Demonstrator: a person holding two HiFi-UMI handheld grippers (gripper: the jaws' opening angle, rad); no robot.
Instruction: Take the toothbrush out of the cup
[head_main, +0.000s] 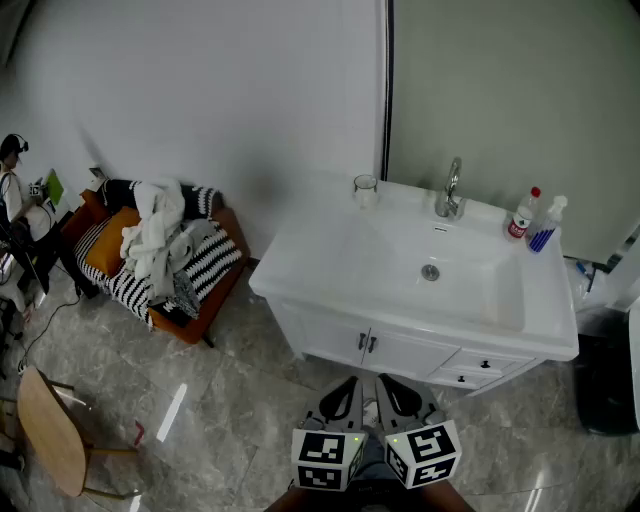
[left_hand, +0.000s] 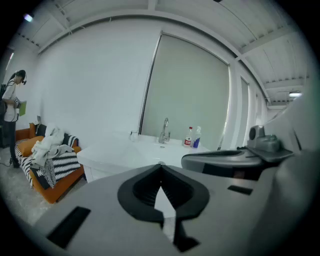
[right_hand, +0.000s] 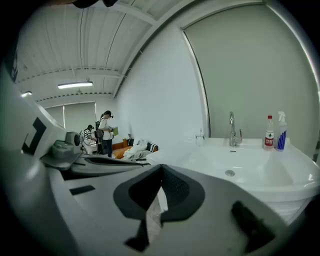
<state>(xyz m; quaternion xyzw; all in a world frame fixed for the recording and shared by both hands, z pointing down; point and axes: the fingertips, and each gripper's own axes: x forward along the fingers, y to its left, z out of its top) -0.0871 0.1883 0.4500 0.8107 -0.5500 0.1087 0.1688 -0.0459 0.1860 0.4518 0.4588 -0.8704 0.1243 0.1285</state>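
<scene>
A small clear cup (head_main: 366, 188) stands on the back left corner of the white washbasin (head_main: 330, 260); it also shows far off as the cup (left_hand: 134, 135) in the left gripper view and the cup (right_hand: 200, 136) in the right gripper view. I cannot make out a toothbrush in it at this distance. My left gripper (head_main: 349, 386) and right gripper (head_main: 386, 384) are side by side in front of the cabinet, well short of the cup. Both are shut with nothing between them, as seen at the left gripper (left_hand: 161, 165) and right gripper (right_hand: 161, 166).
A chrome tap (head_main: 450, 190) stands behind the basin, with a red-capped bottle (head_main: 521, 215) and a spray bottle (head_main: 547, 225) at the back right. A sofa piled with clothes (head_main: 160, 250) is at the left, beside a wooden chair (head_main: 50, 430). A person (head_main: 12, 190) stands far left.
</scene>
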